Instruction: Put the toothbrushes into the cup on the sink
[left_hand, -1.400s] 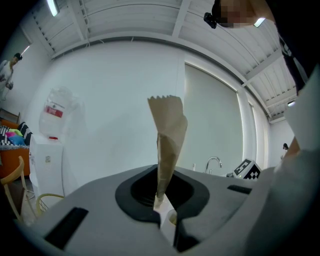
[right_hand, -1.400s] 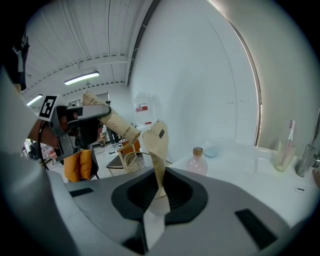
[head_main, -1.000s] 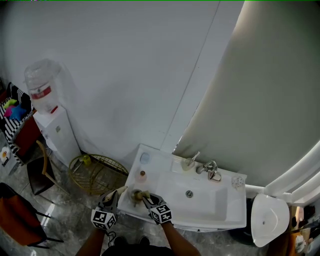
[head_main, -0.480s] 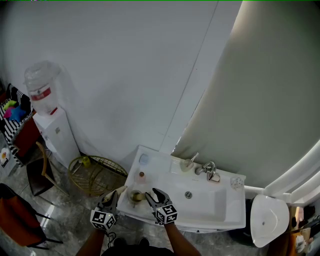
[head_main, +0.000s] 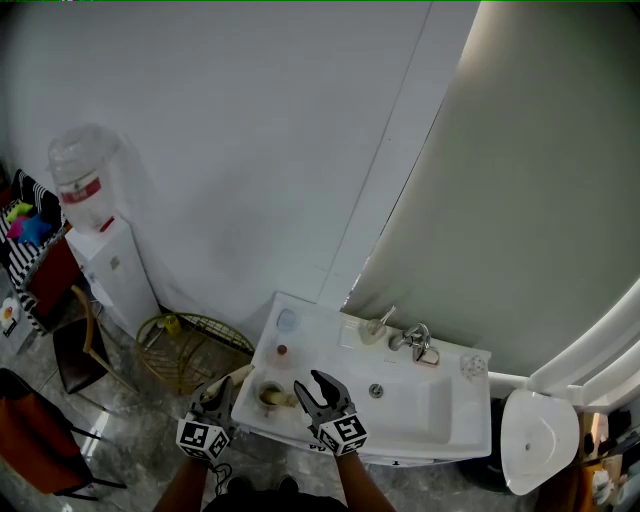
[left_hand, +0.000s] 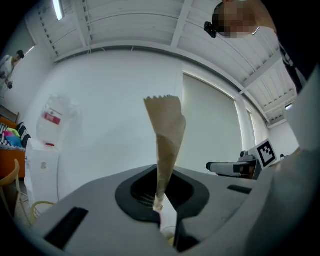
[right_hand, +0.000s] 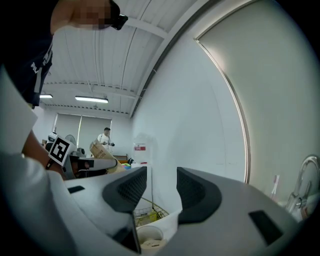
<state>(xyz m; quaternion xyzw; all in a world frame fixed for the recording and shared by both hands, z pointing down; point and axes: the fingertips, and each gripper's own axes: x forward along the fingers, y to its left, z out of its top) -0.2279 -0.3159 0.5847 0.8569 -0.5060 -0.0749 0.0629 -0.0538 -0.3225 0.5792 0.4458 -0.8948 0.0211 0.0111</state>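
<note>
A pale cup (head_main: 268, 396) stands on the front left corner of the white sink (head_main: 440, 420), with a tan toothbrush (head_main: 282, 400) leaning out of it. My right gripper (head_main: 313, 383) hangs just right of the cup. Its jaws have just been opening and now stand open with nothing between them (right_hand: 162, 187); the cup (right_hand: 149, 238) shows below them. My left gripper (head_main: 222, 392) is left of the cup, shut (left_hand: 162, 205) on a toothbrush in a brown paper wrapper (left_hand: 167, 145) that points upward.
A small bottle (head_main: 283, 351) and a blue round thing (head_main: 287, 320) sit on the sink's left ledge, the faucet (head_main: 418, 340) at the back. A wire basket (head_main: 190, 345), a water dispenser (head_main: 95, 235) and a chair (head_main: 80, 340) stand left, a toilet (head_main: 540, 435) right.
My right gripper has let go of the tan toothbrush at the cup, opened wide and lifted away toward the right. The left gripper with its wrapped toothbrush rose slightly.
</note>
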